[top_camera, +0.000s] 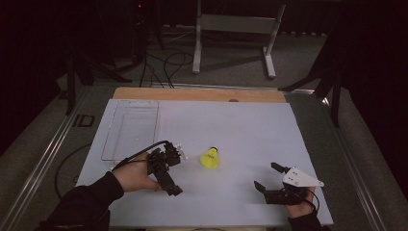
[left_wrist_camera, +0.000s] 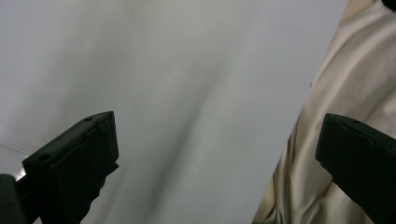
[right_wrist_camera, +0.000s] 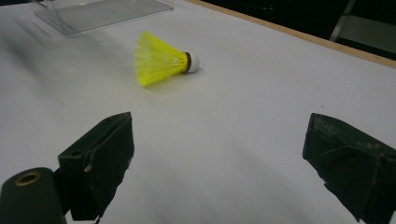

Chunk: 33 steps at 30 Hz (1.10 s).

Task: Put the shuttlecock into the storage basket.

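A yellow shuttlecock (top_camera: pixel 210 158) with a white cork tip lies on its side near the middle of the white table (top_camera: pixel 250 125). My right gripper (top_camera: pixel 267 176) rests at the front right, open and empty, its jaws turned left toward the shuttlecock (right_wrist_camera: pixel 161 59), which lies well ahead of the right gripper (right_wrist_camera: pixel 219 140). At the front left, just left of the shuttlecock, a hand holds my left gripper (top_camera: pixel 168 179). In its own view the left gripper (left_wrist_camera: pixel 217 140) is wide open over bare table, with nothing between the jaws.
A clear plastic tray (top_camera: pixel 130 127) lies at the back left of the table, and its edge (right_wrist_camera: pixel 98 11) shows far off in the right gripper view. A wooden strip (top_camera: pixel 197 94) runs along the far edge. Beige cloth (left_wrist_camera: pixel 345 93) hangs at the right of the left gripper view.
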Motion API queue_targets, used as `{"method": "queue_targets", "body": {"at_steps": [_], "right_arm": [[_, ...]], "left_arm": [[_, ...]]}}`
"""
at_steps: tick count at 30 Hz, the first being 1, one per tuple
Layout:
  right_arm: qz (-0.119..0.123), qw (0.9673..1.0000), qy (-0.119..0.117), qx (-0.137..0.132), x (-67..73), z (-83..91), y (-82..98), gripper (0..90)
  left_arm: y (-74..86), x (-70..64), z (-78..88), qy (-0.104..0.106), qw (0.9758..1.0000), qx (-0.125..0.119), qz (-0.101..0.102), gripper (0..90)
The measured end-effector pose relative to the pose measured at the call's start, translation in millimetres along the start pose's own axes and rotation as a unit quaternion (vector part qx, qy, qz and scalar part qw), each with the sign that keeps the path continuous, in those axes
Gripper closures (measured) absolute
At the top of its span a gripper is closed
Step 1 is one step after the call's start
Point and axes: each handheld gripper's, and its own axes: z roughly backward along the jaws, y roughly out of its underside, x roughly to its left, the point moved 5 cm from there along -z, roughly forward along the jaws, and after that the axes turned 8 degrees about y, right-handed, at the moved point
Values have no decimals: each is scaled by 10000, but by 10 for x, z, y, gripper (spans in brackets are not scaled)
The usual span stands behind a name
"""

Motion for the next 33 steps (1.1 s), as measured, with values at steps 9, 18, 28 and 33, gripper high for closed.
{"method": "queue_targets", "body": {"at_steps": [9, 18, 28, 33], "right_arm": [[4, 10000, -8, -1, -2, -3, 0, 92], [7, 10000, -23, 27, 4, -8, 6, 92], [-2, 10000, -26, 5, 4, -3, 1, 92], [2, 10000, -27, 3, 3, -5, 2, 93]], "left_arm": [[-186, 0, 1, -26, 9999, -87, -84, 2], [-382, 85, 25, -19, 9992, -395, -32, 3], [-597, 223, -88, -71, 9984, -558, -20, 12], [-679, 281, -157, -104, 9980, -620, -4, 29]]}}
